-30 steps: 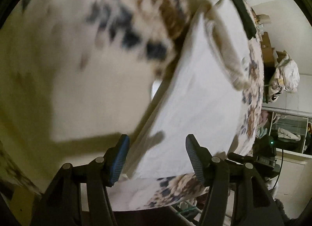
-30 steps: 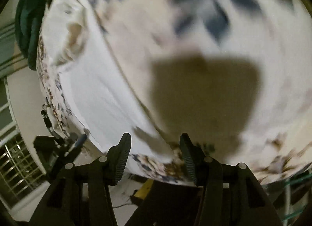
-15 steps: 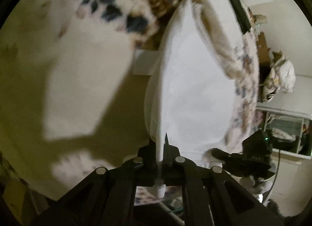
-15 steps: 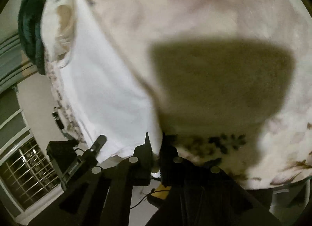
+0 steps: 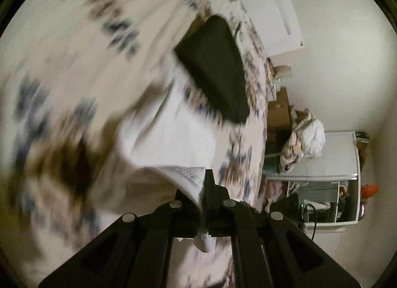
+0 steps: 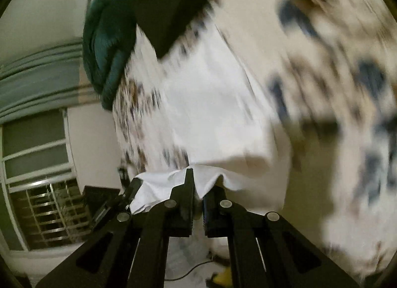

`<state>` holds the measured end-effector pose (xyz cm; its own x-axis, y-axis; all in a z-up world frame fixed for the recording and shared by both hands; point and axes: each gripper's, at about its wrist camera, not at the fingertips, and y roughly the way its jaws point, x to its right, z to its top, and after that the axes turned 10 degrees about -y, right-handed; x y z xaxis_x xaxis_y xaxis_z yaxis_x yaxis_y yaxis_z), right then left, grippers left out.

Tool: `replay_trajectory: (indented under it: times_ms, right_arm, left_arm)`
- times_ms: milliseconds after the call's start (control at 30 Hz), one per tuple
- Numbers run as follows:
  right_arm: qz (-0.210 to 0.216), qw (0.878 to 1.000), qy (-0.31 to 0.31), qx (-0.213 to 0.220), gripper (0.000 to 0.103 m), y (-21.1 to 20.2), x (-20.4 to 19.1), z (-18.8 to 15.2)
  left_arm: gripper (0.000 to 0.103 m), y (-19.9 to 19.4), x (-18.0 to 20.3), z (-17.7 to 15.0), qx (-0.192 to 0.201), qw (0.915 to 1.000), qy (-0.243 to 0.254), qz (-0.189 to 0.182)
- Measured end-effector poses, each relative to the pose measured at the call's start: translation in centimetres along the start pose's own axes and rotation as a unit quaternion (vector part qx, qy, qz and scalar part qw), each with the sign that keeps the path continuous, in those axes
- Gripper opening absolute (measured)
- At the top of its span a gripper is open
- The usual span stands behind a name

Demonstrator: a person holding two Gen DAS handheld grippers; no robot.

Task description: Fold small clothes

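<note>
A white garment (image 5: pixel 168 136) lies on the floral bed cover (image 5: pixel 69 59). My left gripper (image 5: pixel 202 188) is shut on the garment's near edge and holds it lifted, so the cloth curls over itself. In the right wrist view the same white garment (image 6: pixel 213 114) spreads ahead. My right gripper (image 6: pixel 197 188) is shut on its near edge, which bunches between the fingers. Both views are motion-blurred.
A folded black garment (image 5: pixel 215 69) lies beyond the white one, also in the right wrist view (image 6: pixel 173 2). A dark green garment (image 6: pixel 109 39) sits at the bed's far edge. Shelves and a bundle of cloth (image 5: pixel 305 139) stand beside the bed. A window (image 6: pixel 37 188) is at left.
Both grippers closed on the white garment's near edge, then lifted it and carried it forward towards the black garment. The cloth now folds over itself.
</note>
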<state>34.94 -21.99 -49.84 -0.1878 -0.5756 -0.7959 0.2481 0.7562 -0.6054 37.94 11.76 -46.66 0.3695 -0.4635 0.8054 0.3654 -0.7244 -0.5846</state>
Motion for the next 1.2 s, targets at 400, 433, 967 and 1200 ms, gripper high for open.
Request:
replay_trajectory:
  times_ms: [400, 433, 967, 1200]
  right_arm:
    - [-0.087, 0.994, -0.029, 0.058, 0.054, -1.9, 2.1, 9.2]
    - [-0.097, 0.994, -0.03, 0.049, 0.054, -1.5, 2.7, 9.2]
    - [-0.134, 0.986, -0.024, 0.1, 0.001, 2.7, 3.9, 12.4]
    - [-0.206, 0.976, -0.025, 0.058, 0.001, 5.7, 4.8, 14.3]
  left_arm:
    - [0.058, 1.5, 0.2, 8.0, 0.054, 0.996, 0.049, 0.053]
    - [0.058, 2.4, -0.3, 8.0, 0.045, 0.9949, 0.057, 0.07]
    - [0.004, 10.5, -1.2, 10.5, 0.004, 0.9863, 0.108, 0.124]
    - [0.026, 10.8, -3.4, 12.4, -0.036, 0.9933, 0.042, 0.101]
